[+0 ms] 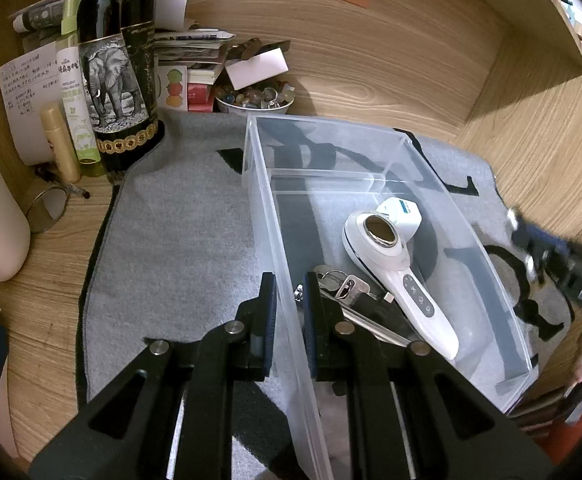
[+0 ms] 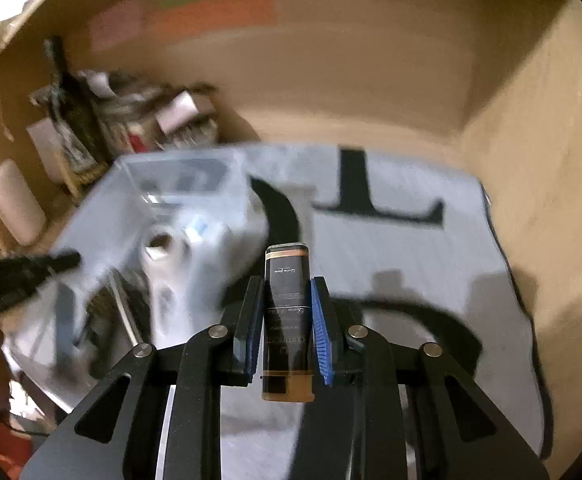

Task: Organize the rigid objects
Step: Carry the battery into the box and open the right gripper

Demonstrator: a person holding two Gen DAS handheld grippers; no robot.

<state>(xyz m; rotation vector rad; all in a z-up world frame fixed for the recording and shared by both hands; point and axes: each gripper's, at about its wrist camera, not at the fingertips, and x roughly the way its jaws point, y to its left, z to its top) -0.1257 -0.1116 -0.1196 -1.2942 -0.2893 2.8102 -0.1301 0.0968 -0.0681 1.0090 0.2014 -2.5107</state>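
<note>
A clear plastic bin [image 1: 487, 264] stands on a grey mat [image 1: 179, 240]. In it lie a white handheld device [image 1: 395, 256] and a bunch of keys [image 1: 345, 284]. My left gripper [image 1: 289, 292] is shut on the bin's near left wall, one finger on each side. My right gripper [image 2: 285, 300] is shut on a black tube with a tan cap [image 2: 287, 320] and holds it above the mat, right of the bin [image 2: 179, 184]. The right wrist view is blurred. The right gripper also shows at the right edge of the left wrist view [image 1: 563, 264].
A dark wine bottle with an elephant label [image 1: 119, 72], spray bottles [image 1: 75, 92], a bowl of beads [image 1: 255, 98], papers and a small mirror [image 1: 47, 208] crowd the back left. Wooden walls [image 1: 531, 152] enclose the desk at the back and right.
</note>
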